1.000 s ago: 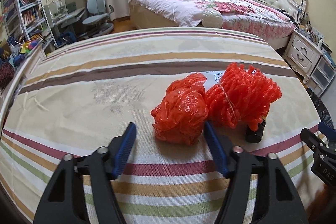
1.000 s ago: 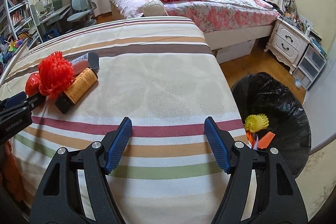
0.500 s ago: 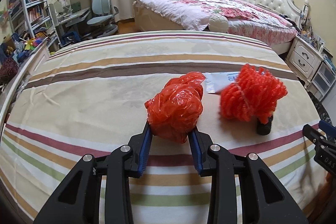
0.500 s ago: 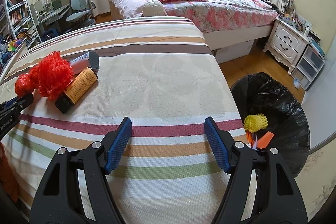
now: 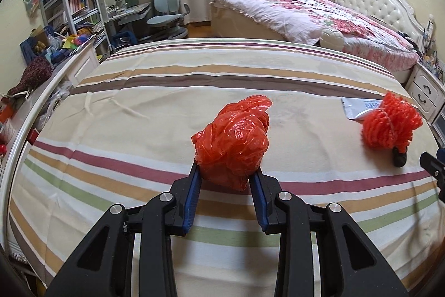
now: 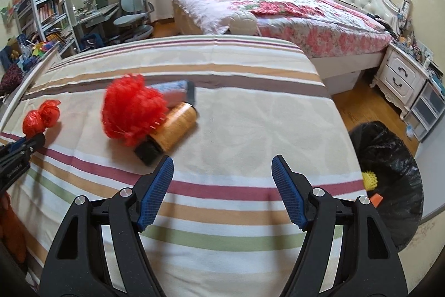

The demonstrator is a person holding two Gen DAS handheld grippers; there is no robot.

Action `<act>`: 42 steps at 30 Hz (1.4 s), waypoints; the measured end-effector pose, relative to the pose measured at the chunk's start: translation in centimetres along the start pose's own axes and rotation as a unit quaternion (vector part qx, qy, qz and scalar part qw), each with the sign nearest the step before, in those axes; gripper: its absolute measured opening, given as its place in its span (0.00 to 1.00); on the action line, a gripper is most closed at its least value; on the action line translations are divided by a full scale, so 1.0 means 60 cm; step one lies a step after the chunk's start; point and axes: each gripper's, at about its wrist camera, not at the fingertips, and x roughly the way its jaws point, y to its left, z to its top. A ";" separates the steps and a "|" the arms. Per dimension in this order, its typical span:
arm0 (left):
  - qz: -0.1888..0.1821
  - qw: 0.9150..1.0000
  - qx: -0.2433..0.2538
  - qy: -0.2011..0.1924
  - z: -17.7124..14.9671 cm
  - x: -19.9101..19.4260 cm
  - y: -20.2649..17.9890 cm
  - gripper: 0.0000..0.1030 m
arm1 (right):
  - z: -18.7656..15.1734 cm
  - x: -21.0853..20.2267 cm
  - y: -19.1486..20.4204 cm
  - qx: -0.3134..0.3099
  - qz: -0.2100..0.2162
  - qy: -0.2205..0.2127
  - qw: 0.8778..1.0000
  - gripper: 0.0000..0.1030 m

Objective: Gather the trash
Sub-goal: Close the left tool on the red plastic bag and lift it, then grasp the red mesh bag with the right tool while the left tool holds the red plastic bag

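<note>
A striped cloth is covering the surface in a bedroom, and it is looking soft and a little wrinkly. The left hand-held gripper is squeezing a crinkly red plastic bag, balled up and shiny. The right hand-held gripper is spread wide and holding nothing. A fuzzy red net ball is lying against a round orange bottle. A black trash bag bin is holding a bumpy yellow ball.

Nothing reads clearly: blue print on the white packet at three o'clock and white lettering on the left gripper are too small.
</note>
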 end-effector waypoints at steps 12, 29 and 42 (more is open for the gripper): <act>0.013 0.999 -0.038 -0.005 0.000 0.004 0.066 0.34 | 0.055 0.018 0.086 -0.045 0.025 -0.013 0.999 0.75; -0.005 0.999 -0.045 -0.017 -0.003 -0.007 0.072 0.34 | 0.045 0.010 0.129 -0.092 0.006 -0.024 0.995 0.43; -0.054 0.998 -0.013 -0.038 -0.007 -0.052 -0.011 0.34 | 0.016 -0.060 0.050 -0.054 -0.013 -0.050 0.997 0.42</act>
